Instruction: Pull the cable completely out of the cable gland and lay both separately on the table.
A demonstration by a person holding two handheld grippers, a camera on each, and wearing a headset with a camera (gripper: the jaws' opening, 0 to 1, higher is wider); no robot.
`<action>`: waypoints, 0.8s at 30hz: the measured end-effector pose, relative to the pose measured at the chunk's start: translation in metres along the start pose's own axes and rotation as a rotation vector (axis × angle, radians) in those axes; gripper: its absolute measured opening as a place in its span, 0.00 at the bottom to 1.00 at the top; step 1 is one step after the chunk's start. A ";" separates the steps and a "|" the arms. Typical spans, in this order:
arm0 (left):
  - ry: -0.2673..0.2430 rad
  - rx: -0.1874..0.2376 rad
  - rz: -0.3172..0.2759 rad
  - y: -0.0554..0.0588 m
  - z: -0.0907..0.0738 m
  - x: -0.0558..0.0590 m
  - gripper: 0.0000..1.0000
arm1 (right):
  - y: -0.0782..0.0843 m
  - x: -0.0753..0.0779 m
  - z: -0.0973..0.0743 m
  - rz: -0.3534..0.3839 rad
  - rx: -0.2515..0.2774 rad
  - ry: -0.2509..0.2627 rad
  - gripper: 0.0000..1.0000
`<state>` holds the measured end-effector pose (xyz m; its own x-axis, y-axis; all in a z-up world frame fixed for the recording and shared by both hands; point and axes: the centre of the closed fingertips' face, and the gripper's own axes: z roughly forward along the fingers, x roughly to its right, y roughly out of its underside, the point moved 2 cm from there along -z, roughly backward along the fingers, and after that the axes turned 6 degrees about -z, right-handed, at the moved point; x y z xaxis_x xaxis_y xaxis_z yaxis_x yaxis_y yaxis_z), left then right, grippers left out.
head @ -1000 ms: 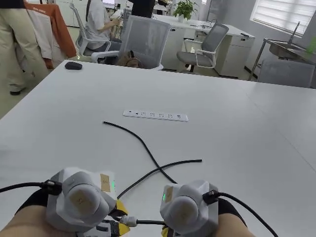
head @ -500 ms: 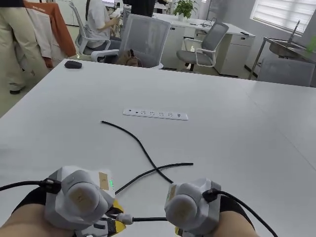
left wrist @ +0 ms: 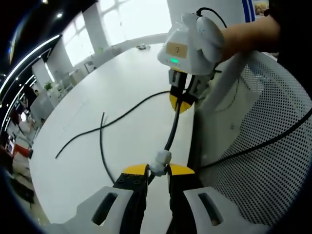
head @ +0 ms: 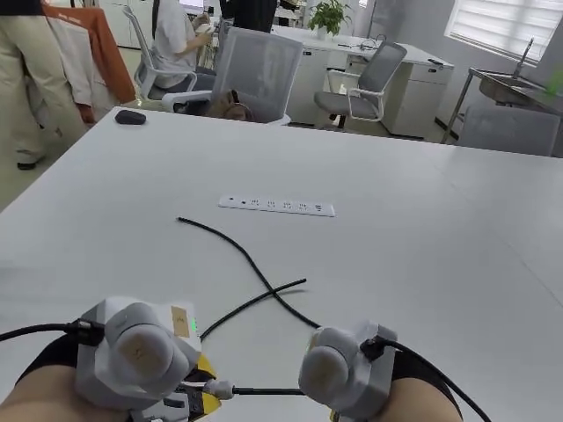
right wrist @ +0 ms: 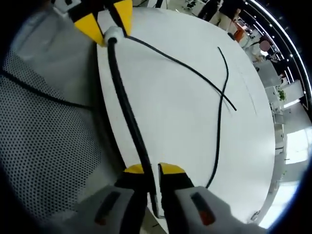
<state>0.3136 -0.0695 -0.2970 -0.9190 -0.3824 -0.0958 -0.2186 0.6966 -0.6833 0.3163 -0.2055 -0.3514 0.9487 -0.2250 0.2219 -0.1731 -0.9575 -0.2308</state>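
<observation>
The left claw (left wrist: pixel 157 170) is clamped on the white cable gland (left wrist: pixel 160 159). The right claw (right wrist: pixel 152 171) pinches the black cable (right wrist: pixel 127 113), which runs straight between them at the desk (head: pixel 396 229) edge.

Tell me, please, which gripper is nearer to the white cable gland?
Left. The left gripper is shut on the cable gland itself; the right gripper clamps the cable farther along, apart from the gland.
</observation>
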 end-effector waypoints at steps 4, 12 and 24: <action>0.006 -0.007 0.012 0.000 0.002 0.002 0.17 | -0.027 -0.004 -0.004 -0.008 0.142 -0.021 0.20; -0.008 -0.013 0.046 -0.002 0.005 0.003 0.17 | -0.081 -0.015 -0.029 -0.042 0.453 -0.073 0.19; 0.010 -0.001 0.073 -0.007 0.006 0.008 0.17 | -0.100 -0.024 -0.040 -0.077 0.544 -0.098 0.08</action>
<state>0.3099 -0.0811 -0.2979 -0.9357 -0.3246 -0.1380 -0.1515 0.7231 -0.6739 0.3001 -0.1119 -0.2964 0.9779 -0.1152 0.1745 0.0348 -0.7332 -0.6791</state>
